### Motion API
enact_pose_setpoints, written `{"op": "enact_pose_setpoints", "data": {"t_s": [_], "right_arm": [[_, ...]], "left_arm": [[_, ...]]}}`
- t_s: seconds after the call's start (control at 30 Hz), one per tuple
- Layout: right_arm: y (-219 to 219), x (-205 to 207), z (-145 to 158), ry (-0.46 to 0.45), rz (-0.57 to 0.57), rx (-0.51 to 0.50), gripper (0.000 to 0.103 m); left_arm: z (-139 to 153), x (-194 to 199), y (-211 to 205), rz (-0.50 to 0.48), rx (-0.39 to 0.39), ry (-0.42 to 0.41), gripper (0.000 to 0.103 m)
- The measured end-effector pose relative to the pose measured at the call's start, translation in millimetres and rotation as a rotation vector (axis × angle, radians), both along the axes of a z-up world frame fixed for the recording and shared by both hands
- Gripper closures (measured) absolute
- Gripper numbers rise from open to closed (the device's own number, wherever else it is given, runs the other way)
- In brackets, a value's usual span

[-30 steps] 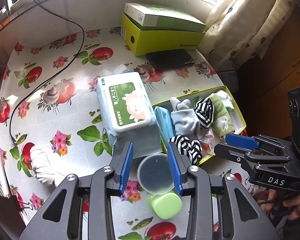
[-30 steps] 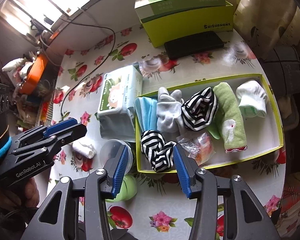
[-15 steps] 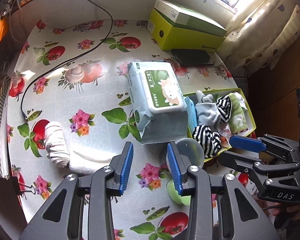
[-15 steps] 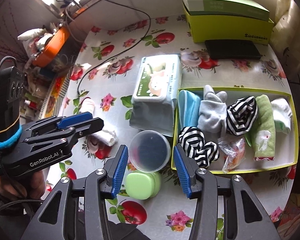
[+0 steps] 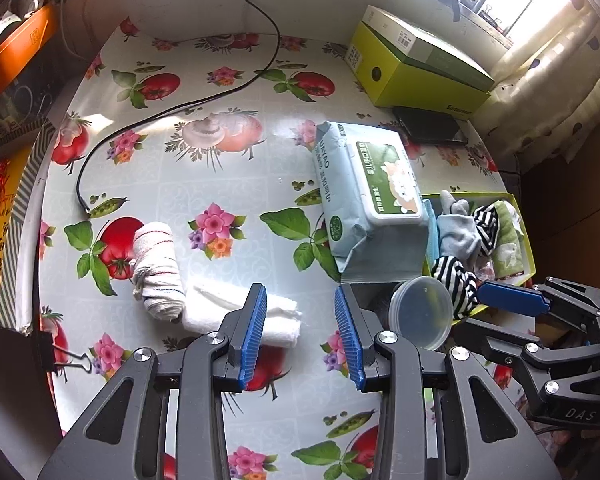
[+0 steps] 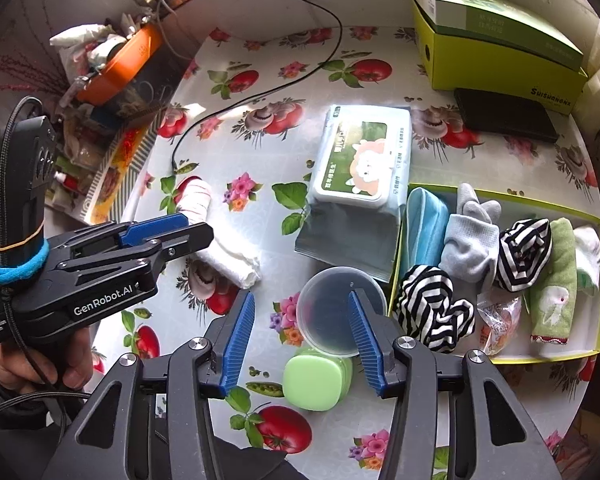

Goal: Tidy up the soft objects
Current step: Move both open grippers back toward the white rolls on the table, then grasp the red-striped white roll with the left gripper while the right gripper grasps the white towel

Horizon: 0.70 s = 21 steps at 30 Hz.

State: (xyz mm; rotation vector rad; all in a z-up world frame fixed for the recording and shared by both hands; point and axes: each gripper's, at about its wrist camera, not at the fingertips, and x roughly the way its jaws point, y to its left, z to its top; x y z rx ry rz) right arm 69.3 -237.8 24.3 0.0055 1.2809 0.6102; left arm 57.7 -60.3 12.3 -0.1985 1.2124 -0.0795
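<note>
Left gripper: spread, empty, tipped down over the folded white towel, seemingly lined up to pinch it; towel just beyond the left pad. Right gripper: opening, empty, nearer the yellow tray, right of the towel, holding 2 striped socks.
</note>
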Motion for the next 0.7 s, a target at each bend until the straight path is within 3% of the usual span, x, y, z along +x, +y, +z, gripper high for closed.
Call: {"op": "enact_pose_setpoints", "data": {"t_s": [0.7], "right_arm": [[81.1, -1.5, -12.6, -0.023, 0.223, -0.048, 0.049]], "left_arm": [[-23.3, -16.2, 69.0, 0.160, 0.007, 0.041, 0.066]]}}
